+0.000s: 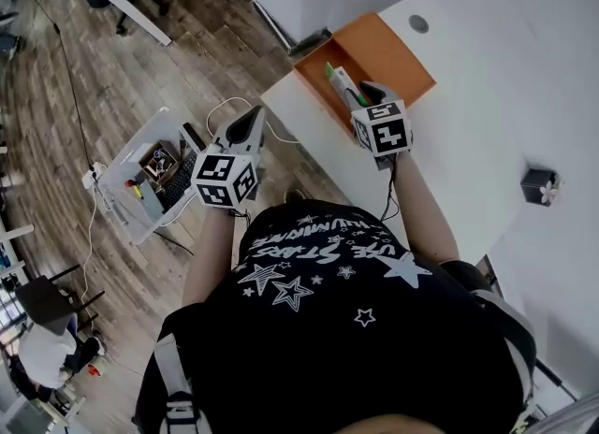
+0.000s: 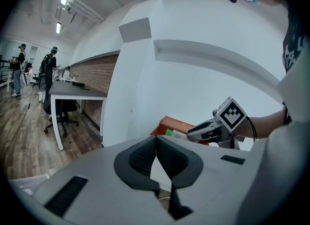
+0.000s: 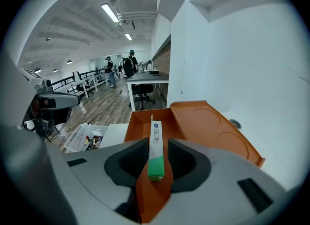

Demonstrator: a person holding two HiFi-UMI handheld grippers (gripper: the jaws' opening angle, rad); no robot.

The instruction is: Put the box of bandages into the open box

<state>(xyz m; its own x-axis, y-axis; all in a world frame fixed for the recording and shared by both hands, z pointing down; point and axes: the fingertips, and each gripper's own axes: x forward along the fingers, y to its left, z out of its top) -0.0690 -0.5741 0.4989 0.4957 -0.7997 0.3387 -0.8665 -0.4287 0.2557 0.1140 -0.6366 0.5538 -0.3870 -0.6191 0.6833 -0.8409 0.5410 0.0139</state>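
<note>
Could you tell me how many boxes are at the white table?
3: open orange box at the corner, box of bandages between the right tongs, small black box aside.

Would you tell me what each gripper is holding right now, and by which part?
The right gripper holds the box of bandages by its two broad faces, nearer the green end; the left gripper is shut and empty.

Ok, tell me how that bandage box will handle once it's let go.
The box of bandages looks like thin card, so probably light and stiff, though squeezing might dent it. The right gripper holds it on its narrow edge, so it will likely tip flat in the open box. Flat-sided, it shouldn't roll.
</note>
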